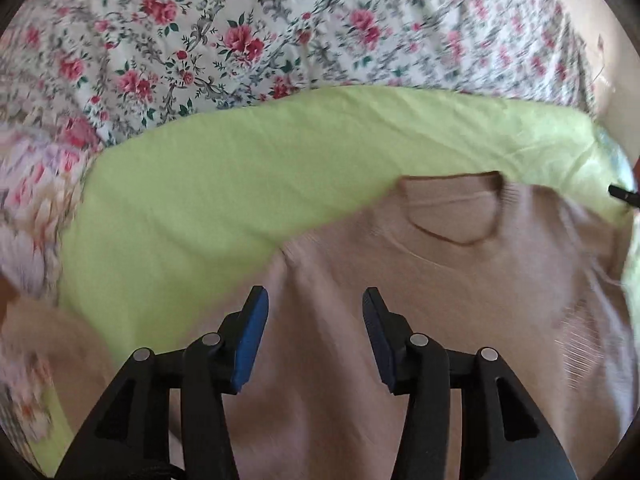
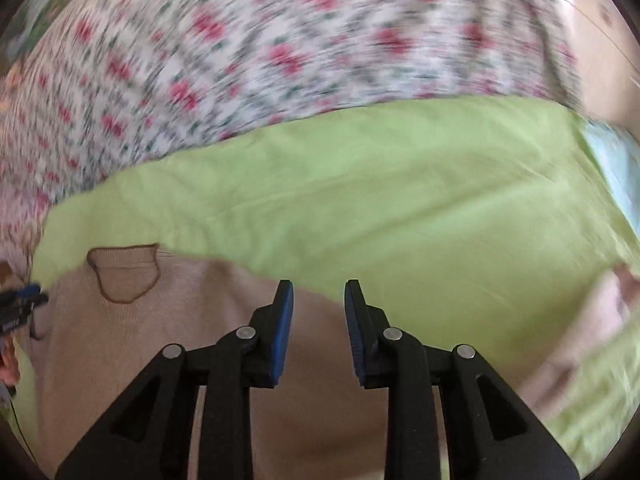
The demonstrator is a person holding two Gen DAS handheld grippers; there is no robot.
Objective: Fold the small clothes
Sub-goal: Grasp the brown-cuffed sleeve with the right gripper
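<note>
Here we hold both grippers above a beige sweater (image 1: 400, 280) lying flat on a green sheet (image 1: 208, 184); the left gripper (image 1: 312, 312) and right gripper (image 2: 318, 304) both stand apart with nothing between their pads.

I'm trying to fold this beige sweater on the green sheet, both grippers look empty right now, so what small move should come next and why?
Probably bring the left gripper down to pinch the beige sweater near the shoulder. Both the left and the right gripper stand open with nothing between the pads, and the sweater lies neck opening up on the green sheet, apparently not yet folded.
</note>
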